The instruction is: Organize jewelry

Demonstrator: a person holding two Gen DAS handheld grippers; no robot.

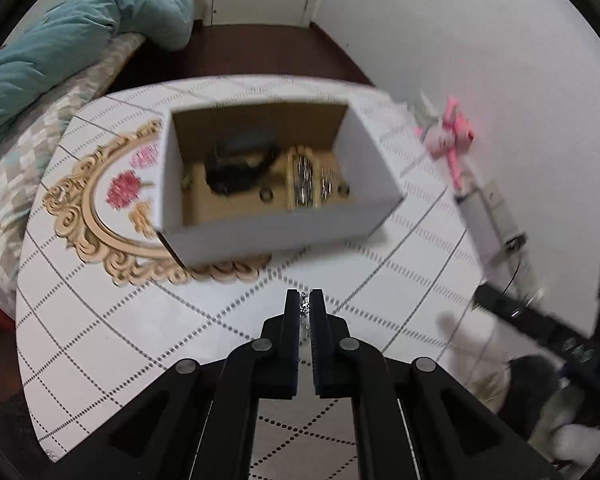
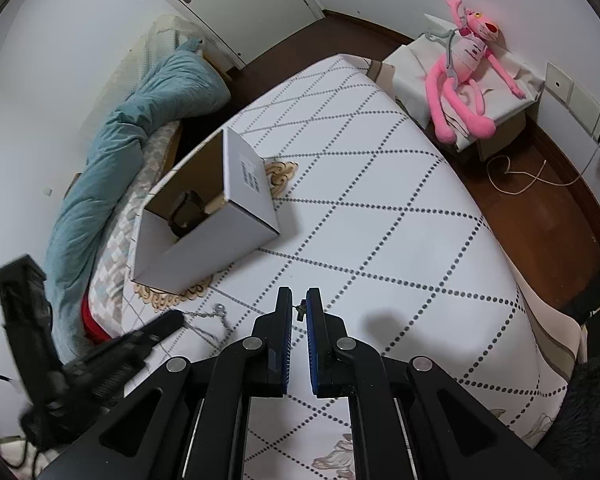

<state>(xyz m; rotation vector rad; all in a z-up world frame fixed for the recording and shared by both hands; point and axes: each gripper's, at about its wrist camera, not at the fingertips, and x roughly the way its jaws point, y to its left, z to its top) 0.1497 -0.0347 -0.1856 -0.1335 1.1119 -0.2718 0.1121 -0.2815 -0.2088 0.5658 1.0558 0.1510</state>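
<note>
Left hand-held gripper [image 1: 305,305] is closed on a thin silver chain [image 1: 305,309], whose links show between the fingertips; the grip looks meant to lift the chain clear of the worktop [image 1: 140,344] for transfer. The open cardboard box [image 1: 268,224] sits just beyond it, resting partly on an ornate gold-framed mat [image 1: 80,216], and already contains a dark pouch [image 1: 236,160] and blurred metallic pieces, so it probably serves as the collection bin. Right hand-held gripper [image 2: 299,306] is also closed, pinching a small dark piece [image 2: 299,309] too small to identify. In the right wrist view, chain [image 2: 216,318] trails across the worktop near the left gripper's tip.
</note>
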